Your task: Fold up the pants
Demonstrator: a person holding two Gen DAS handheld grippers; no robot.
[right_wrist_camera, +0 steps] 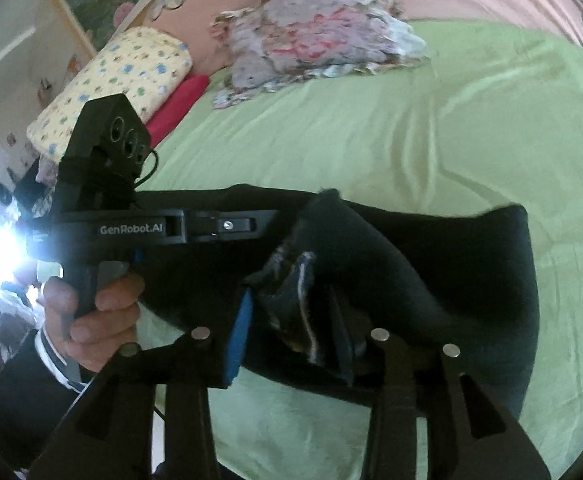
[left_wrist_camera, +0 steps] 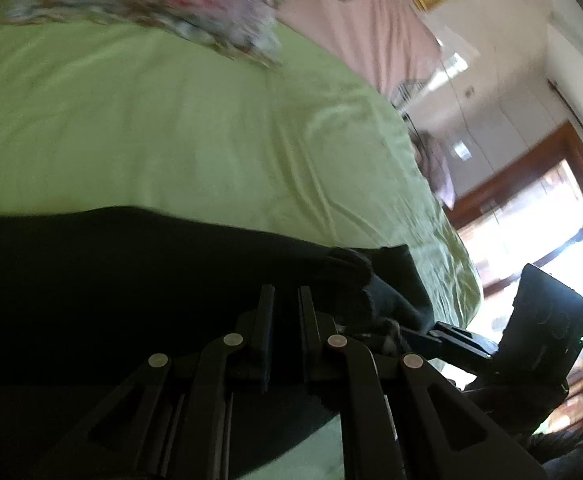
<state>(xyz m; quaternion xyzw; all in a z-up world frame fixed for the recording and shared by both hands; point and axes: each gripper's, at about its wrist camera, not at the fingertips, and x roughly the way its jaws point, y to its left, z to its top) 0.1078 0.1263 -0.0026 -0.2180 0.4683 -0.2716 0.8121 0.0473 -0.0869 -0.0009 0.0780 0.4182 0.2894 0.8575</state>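
Note:
Black pants (left_wrist_camera: 111, 264) lie on a green bed sheet (left_wrist_camera: 171, 128). In the left wrist view my left gripper (left_wrist_camera: 285, 296) has its fingers close together over the dark cloth, gripping its edge. In the right wrist view the pants (right_wrist_camera: 451, 272) are folded into a band across the sheet (right_wrist_camera: 411, 120). My right gripper (right_wrist_camera: 291, 312) stands with jaws apart around a bunched fold of the pants with a pale lining. The left gripper's body (right_wrist_camera: 151, 228) shows there, held by a hand (right_wrist_camera: 91, 312).
A floral pillow (right_wrist_camera: 311, 36) lies at the head of the bed, with a yellow patterned pillow (right_wrist_camera: 119, 76) and a red cushion (right_wrist_camera: 179, 100) at its left. A pink headboard cover (left_wrist_camera: 371, 20) stands behind. A bright window (left_wrist_camera: 539, 220) is beyond the bed's edge.

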